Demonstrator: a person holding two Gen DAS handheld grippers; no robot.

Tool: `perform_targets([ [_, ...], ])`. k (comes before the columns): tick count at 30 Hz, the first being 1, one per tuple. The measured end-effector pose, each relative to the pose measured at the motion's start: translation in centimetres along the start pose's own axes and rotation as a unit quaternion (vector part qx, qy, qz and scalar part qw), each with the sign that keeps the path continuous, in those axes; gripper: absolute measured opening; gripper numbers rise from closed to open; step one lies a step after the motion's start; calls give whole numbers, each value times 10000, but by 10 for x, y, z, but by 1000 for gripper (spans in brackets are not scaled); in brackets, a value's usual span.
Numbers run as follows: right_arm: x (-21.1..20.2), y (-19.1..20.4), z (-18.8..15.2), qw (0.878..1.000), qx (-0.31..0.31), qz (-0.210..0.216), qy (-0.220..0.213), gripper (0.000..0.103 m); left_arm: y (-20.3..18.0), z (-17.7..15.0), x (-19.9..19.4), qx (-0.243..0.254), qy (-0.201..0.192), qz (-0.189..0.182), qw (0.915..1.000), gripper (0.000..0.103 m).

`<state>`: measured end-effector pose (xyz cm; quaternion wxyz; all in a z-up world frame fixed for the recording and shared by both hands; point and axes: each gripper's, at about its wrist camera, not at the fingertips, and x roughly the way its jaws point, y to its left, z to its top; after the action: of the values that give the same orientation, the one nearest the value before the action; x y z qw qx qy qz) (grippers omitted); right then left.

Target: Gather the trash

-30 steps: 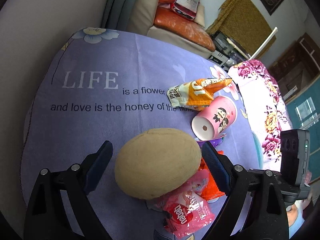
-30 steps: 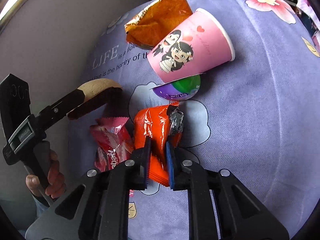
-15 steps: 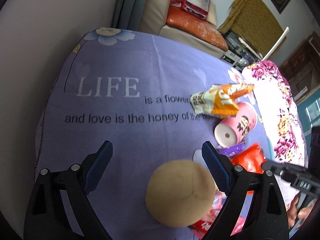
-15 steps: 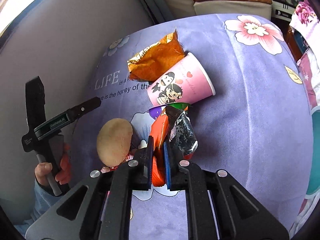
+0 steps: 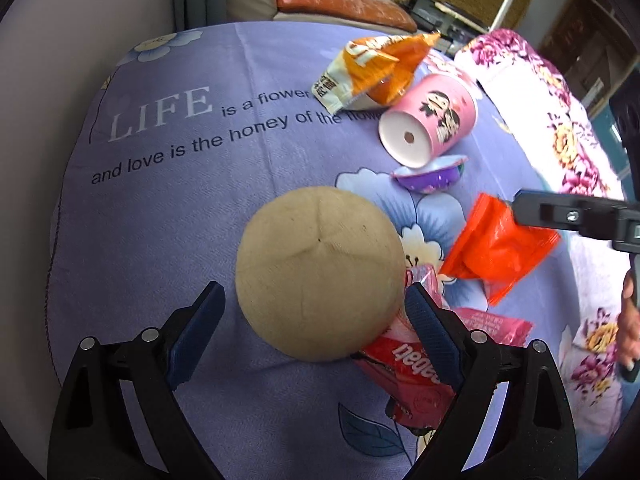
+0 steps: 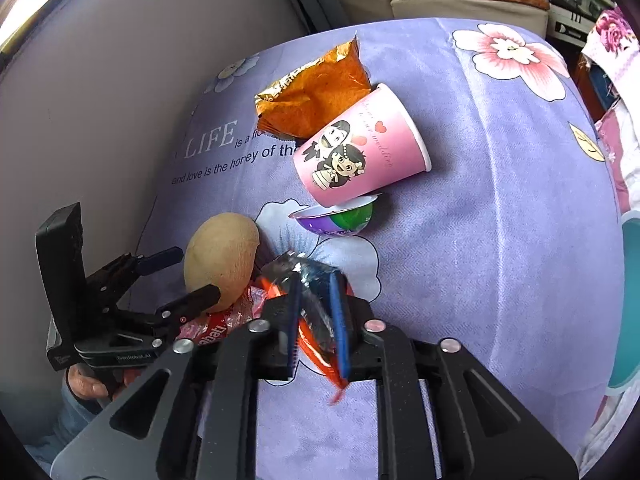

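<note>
My right gripper [image 6: 316,280] hangs over the purple tablecloth [image 6: 500,240] with its jaws opening. A crumpled orange-red wrapper [image 6: 320,328] sits loose and blurred between its pads. In the left wrist view one right finger [image 5: 560,214] meets that wrapper's [image 5: 496,252] top corner. My left gripper [image 5: 314,292] stands open around a tan round thing [image 5: 320,272], which rests partly on a red wrapper [image 5: 416,356]. Farther off lie a pink paper cup [image 6: 360,152] on its side, an orange snack bag [image 6: 316,96] and a purple jelly cup [image 6: 340,220].
A grey wall [image 6: 100,120] borders the table on the left. Behind it stands a sofa with an orange cushion [image 5: 340,0]. Pink floral fabric [image 5: 552,120] lies along the right side. A person's hand [image 6: 86,384] holds the left gripper's handle.
The right gripper rose with the orange-red wrapper pinched, and its jaws have now parted. The left gripper swung away and came back close over the tan round thing.
</note>
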<state>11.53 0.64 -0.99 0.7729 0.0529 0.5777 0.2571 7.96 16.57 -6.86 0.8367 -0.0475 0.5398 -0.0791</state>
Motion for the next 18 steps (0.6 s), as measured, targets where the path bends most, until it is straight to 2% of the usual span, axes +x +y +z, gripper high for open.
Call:
perform_targets([
  [1,-2,2,0,10000,-64,-29,-54,58,-1,-1,2,23,12,42,10000,92],
  [5,0,0,-4,9999,-139,-5,-28,58,-1,0,11,-71,82,-16,9999,93],
  [8,0,-8,-7,9999,-113,-117,-59,58,-7,5,13,39,85,92,9999,96],
  [12,1,-26,-16,9998,51,-214,-17,67,-13,9,19,132,33,167,9998,98],
  [13,4,-30,-18,9998,108,-193,20,67,-13,9,19,106,-23,176,9998,94],
  [18,10,-48,-30,9993,372,73,71,67,-7,12,6,-161,-314,185,9992,93],
])
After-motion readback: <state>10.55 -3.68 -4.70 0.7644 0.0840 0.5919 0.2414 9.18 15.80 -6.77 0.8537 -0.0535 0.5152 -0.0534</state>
